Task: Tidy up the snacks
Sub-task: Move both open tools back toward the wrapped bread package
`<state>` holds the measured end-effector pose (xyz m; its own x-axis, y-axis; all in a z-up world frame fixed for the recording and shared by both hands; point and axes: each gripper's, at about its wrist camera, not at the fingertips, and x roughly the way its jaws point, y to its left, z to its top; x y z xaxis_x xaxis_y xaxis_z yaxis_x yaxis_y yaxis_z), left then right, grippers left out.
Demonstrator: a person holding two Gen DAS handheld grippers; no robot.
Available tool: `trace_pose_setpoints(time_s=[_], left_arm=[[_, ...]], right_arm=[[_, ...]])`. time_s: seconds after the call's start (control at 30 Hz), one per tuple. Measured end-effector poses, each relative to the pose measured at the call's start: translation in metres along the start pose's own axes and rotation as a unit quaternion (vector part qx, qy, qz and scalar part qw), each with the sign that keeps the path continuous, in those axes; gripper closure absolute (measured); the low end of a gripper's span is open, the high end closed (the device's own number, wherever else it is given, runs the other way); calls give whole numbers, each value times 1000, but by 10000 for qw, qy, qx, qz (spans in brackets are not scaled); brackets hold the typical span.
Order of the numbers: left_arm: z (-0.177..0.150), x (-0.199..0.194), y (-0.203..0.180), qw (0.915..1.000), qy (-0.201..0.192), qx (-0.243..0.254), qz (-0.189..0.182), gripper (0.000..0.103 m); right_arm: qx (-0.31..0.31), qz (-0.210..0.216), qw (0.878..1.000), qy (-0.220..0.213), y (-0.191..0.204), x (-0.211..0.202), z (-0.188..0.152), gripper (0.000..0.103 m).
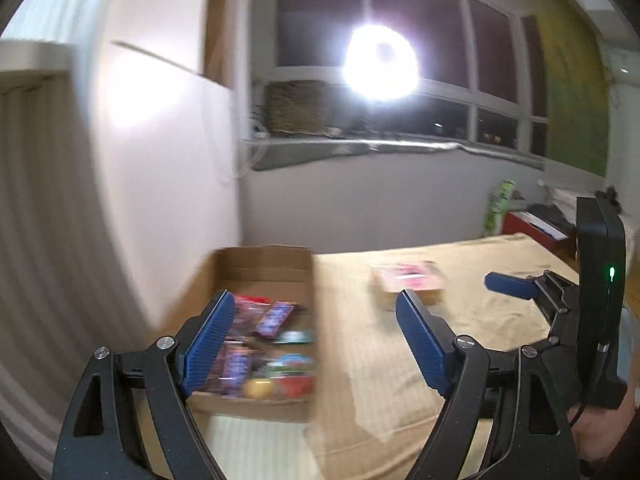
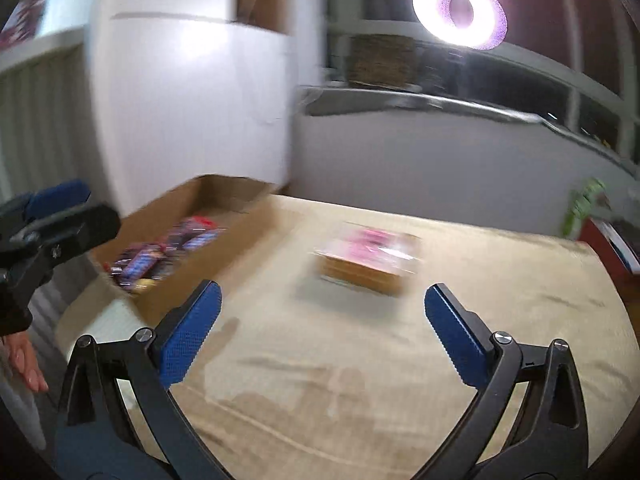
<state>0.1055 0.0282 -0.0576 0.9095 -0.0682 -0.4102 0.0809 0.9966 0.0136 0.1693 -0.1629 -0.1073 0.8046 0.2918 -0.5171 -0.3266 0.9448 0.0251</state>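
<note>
Left wrist view: the left gripper is seen with its blue-padded jaws spread apart and nothing between them; it is released. The open brown cardboard box lies just beyond and under the left jaw, and blurred wrapped snack bars and packets are seen packed inside it. A flat pink-topped snack pack in a brown tray rests on the beige cloth-covered table, ahead of and just beyond the right jaw tip, apart from the box. The right gripper is noted at the far right, held in a hand.

Right wrist view: the right gripper is also released, jaws wide and empty. The pink-topped pack lies ahead, roughly between the jaw lines but beyond the tips, not touched. The box sits ahead to the left.

Judgement: the step in hand is taken to be the approach to the last loose pack. The next move calls for an advance and descent until the jaws straddle the pack, then closure.
</note>
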Motion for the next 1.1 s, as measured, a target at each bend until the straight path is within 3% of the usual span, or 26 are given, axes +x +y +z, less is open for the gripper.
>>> trace_pose_setpoints(time_s=[0.17,0.3,0.5,0.8,1.1], left_arm=[[-2,20,-43,9990,240,59,-373,20],[-4,27,-66,9981,385,160,-446,20],[-1,11,-76,9981,367,324,-369,20],[2,-26,-79,9985,42,440,-324,20],[-2,-11,-83,9981,151,389,-460,19]], right_arm=[[497,-472,9976,-25,-59,-27,-14,0],[600,-635,9961,-81,-73,-43,-18,0],[607,-570,9964,-161,-68,-63,-17,0],[473,-564,9969,-282,-50,-88,-12,0],[512,-579,9970,-13,-59,-62,-17,0]])
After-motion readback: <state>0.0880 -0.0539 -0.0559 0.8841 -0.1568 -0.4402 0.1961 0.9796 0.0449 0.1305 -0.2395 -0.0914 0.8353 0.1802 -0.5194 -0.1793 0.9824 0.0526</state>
